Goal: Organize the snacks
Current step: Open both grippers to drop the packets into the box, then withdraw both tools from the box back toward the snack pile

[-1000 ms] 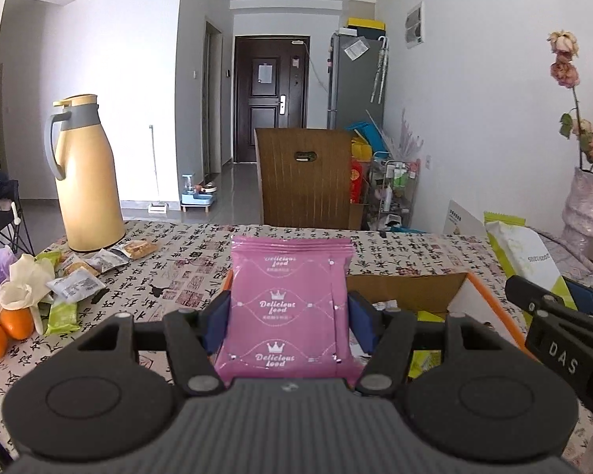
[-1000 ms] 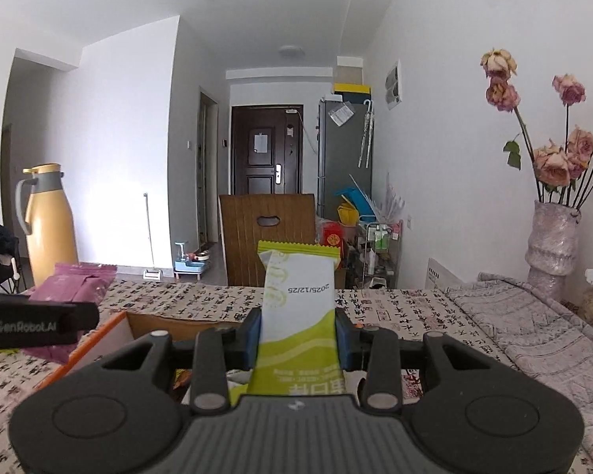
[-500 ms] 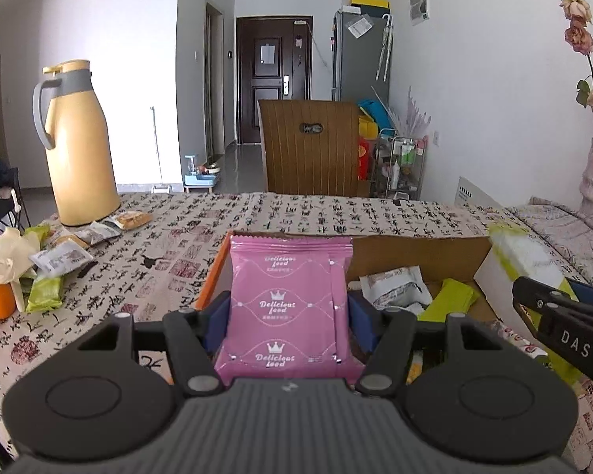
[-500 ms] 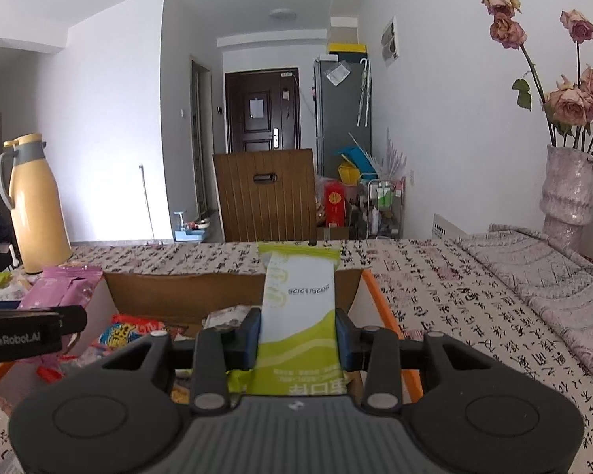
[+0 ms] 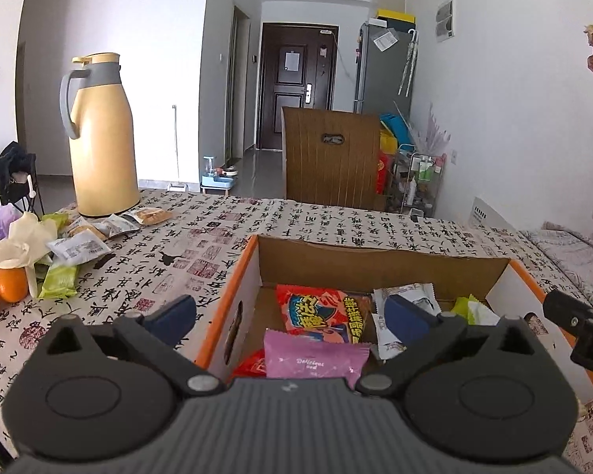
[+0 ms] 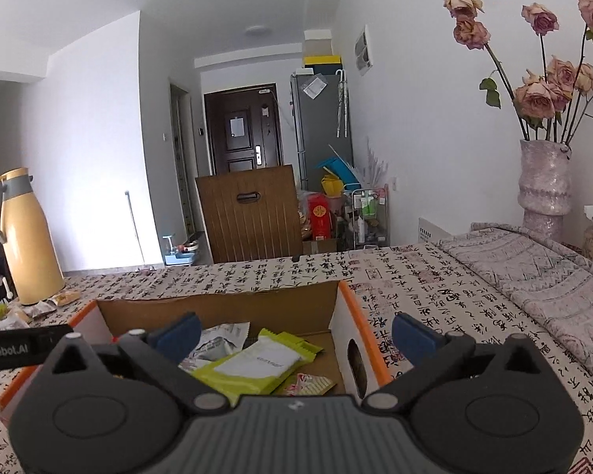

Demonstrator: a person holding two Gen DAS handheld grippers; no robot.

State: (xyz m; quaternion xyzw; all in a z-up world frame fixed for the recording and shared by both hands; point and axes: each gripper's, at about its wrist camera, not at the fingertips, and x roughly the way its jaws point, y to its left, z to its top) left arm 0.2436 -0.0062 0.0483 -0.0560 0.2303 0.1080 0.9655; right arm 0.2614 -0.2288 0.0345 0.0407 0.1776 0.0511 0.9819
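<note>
An orange-edged cardboard box (image 5: 379, 258) (image 6: 225, 301) stands on the patterned tablecloth, holding several snack packets. My left gripper (image 5: 292, 318) hovers over its left end, jaws opening wide, nothing pressed between them. The pink packet (image 5: 314, 359) lies loose in the box below, on a red packet (image 5: 316, 312). My right gripper (image 6: 294, 330) hangs over the box's right end, jaws also opening wide. The green-and-white packet (image 6: 257, 363) rests inside the box, free of the blue pads (image 6: 411, 335).
Loose snack packets (image 5: 79, 249), oranges (image 5: 8, 284) and a white bag lie at the table's left, by a tall yellow thermos jug (image 5: 101, 138). A vase of dried roses (image 6: 543, 181) and a folded cloth (image 6: 553, 276) sit at the right. A wooden chair (image 5: 330, 158) stands beyond the table.
Both grippers sank toward the box and their jaws sprang apart. The pink packet dropped from the left gripper and the green-and-white packet from the right, both into the box.
</note>
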